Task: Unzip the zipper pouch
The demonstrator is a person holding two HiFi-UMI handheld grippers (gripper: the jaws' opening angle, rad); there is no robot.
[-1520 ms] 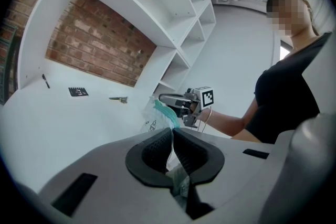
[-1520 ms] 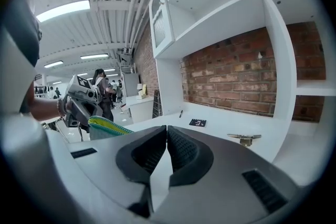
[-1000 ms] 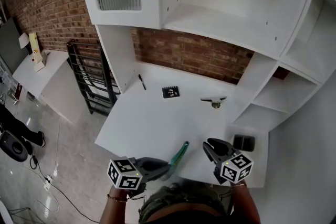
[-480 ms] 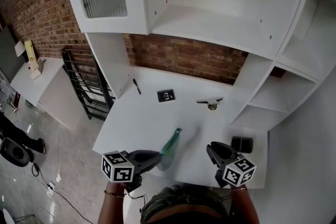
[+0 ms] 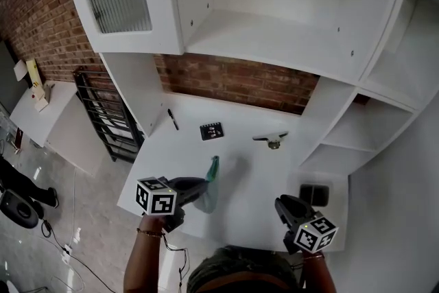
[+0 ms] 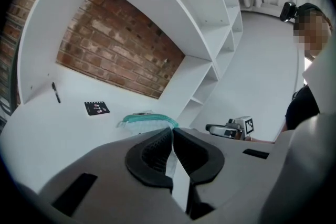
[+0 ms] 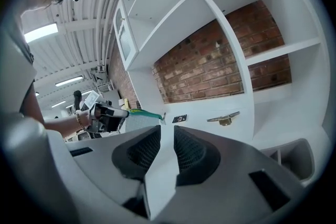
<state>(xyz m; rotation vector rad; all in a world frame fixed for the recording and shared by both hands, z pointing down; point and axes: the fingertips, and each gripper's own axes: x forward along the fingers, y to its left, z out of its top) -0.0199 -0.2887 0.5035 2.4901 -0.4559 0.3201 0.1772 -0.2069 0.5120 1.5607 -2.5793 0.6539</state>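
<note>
The zipper pouch [image 5: 210, 183] is a clear pouch with a teal zipper edge, held just above the white desk [image 5: 247, 206]. My left gripper [image 5: 203, 184] is shut on its near end. In the left gripper view the jaws meet at the tips [image 6: 172, 130], and the pouch [image 6: 147, 121] shows its teal top beyond them. My right gripper [image 5: 280, 203] hovers at the desk's near right, apart from the pouch. Its jaws [image 7: 167, 131] stand a narrow gap apart with nothing between them. The right gripper view also shows the pouch [image 7: 145, 113], off to the left.
On the desk farther back lie a black pen [image 5: 173, 119], a black card [image 5: 211, 130] and a metal bracket [image 5: 273, 140]. A black object [image 5: 316, 193] sits at the right edge. White shelves rise behind and to the right. A black rack [image 5: 103, 113] stands at the left.
My left gripper has carried the pouch away from me and leftward over the desk. The right gripper has drifted slightly back toward the near edge. Neither gripper's jaws have changed.
</note>
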